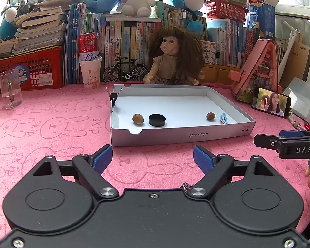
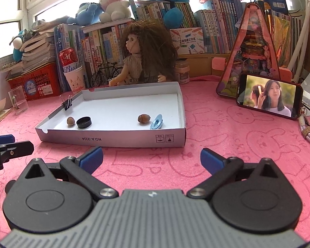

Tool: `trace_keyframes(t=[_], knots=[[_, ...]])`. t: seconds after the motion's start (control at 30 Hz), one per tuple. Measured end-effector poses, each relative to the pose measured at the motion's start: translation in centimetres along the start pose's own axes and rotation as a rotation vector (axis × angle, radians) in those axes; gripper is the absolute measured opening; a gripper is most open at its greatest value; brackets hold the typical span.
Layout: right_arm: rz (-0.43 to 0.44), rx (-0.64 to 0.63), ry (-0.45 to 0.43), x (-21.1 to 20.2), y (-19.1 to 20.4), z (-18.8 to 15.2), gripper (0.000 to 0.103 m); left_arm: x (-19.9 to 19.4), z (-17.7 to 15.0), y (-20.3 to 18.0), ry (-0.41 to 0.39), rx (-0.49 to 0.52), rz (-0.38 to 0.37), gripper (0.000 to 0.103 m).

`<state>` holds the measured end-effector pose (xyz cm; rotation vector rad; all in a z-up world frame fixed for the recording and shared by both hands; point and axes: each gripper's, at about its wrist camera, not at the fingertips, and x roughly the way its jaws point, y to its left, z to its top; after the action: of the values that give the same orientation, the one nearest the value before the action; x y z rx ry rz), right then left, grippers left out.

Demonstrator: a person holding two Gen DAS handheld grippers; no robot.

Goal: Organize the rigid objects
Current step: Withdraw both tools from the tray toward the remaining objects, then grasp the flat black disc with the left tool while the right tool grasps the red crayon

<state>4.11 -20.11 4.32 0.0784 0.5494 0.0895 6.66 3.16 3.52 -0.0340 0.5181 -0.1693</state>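
A shallow white cardboard box lid (image 1: 181, 137) (image 2: 113, 139) lies on the pink cloth. Inside it are two brown nuts (image 1: 137, 118) (image 1: 210, 116), a black round cap (image 1: 157, 120) (image 2: 84, 122) and a light blue hair clip (image 1: 223, 118) (image 2: 156, 122). A black binder clip (image 1: 113, 97) (image 2: 67, 103) grips its left wall. My left gripper (image 1: 153, 161) is open and empty, just in front of the box. My right gripper (image 2: 152, 160) is open and empty, in front of the box's right corner; it also shows in the left wrist view (image 1: 287, 142).
A doll (image 1: 173, 55) sits behind the box. A phone playing video (image 2: 268, 97) leans at the right beside a pink triangular toy (image 2: 254, 49). A glass mug (image 1: 10, 88), a paper cup with a can (image 1: 91, 70), a red crate (image 1: 31, 70) and books line the back.
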Motion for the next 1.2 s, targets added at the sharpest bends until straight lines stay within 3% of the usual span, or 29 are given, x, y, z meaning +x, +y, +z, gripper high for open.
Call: trace_keyframes(t=[0.63,0.93,1.2], knots=[[-0.05,-0.067,-0.058,-3.6,0.3,-4.8,0.103,-2.5,-3.8,0.8,0.013,-0.037,0.021,0.085],[-0.083,-0.076,-0.118,-5.8,0.0,-5.9,0.103,-3.9,-5.1,0.5,0.004,-0.01,0.048,0.085],[0.019,-0.131,-0.087,-6.7,-0.2,-7.1,0.101,-4.4,-6.1,0.6,0.035,-0.006,0.029,0.072]])
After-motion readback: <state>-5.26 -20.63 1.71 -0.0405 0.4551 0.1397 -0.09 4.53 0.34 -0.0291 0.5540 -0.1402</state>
